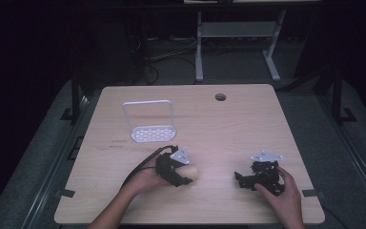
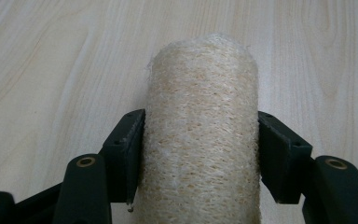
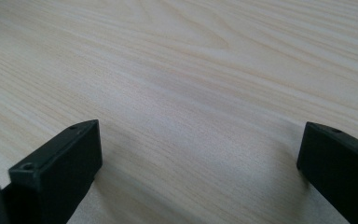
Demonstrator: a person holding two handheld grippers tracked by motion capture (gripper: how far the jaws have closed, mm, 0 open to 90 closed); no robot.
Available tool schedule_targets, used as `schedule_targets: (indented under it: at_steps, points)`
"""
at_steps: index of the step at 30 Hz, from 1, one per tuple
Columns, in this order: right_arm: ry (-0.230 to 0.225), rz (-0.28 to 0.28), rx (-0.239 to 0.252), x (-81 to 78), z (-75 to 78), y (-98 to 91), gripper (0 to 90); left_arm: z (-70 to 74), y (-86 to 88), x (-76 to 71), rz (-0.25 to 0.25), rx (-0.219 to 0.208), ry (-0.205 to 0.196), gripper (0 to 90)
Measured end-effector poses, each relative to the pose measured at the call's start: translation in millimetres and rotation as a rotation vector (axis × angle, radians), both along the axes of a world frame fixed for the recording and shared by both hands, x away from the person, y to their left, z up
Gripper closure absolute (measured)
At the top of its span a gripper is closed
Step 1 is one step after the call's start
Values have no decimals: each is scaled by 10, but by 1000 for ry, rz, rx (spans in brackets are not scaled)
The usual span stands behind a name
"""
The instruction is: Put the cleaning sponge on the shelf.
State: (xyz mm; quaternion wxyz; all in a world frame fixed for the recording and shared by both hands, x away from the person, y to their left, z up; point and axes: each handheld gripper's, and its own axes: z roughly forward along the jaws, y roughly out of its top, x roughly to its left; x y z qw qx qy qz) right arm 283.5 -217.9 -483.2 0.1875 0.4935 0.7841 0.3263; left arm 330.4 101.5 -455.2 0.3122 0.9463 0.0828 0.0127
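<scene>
Loofah, a pale tan, fibrous cylinder of scrubbing sponge (image 1: 191,172), lies on the light wooden desk (image 1: 228,124) in the high view, in the near left part, right at the front of the left gripper (image 1: 183,177), whose black body and grey three-cornered plate sit over the person's left hand (image 1: 145,180); its long axis runs roughly along the line of that gripper, pointing away to the right. The right gripper (image 1: 242,181) rests well apart on the near right of the desk, so the left hand is plainly the nearer one. A white wire-frame rack with a perforated base (image 1: 150,125) stands farther back on the left, well apart from the loofah. In the left gripper view the loofah (image 2: 200,135) reaches straight away from the camera, lying lengthwise between the two black jaws, with its rounded far end over bare desk (image 2: 51,60). Both pads meet its sides, the left one flush against the fibres and the right one touching the edge, so the gripper (image 2: 200,156) looks clamped on the loofah at a moderate width; how firmly it squeezes I cannot tell. In the right gripper view the jaws stand wide apart with only wood grain (image 3: 200,70) between them; that gripper (image 3: 198,149) holds nothing and touches nothing but perhaps the desk.
</scene>
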Motion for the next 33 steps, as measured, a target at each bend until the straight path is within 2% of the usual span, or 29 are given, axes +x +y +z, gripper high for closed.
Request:
schedule_targets:
  at_steps: [7,15,19,23,24,33]
  points:
    - [0,0,0,0,0,0,0,2,8,-2,7,0,0,406]
    - [0,1,-1,0,0,-1,0,21,59,-14,52,-4,-2,407]
    - [0,1,-2,0,0,-2,0,47,87,-27,88,-21,-9,408]
    - [0,1,-2,0,0,-2,0,88,133,-18,113,-11,-17,409]
    - [0,1,-2,0,0,-1,0,88,139,-24,136,-26,-10,409]
    - [0,0,-1,0,0,-1,0,133,270,-20,174,-28,-15,409]
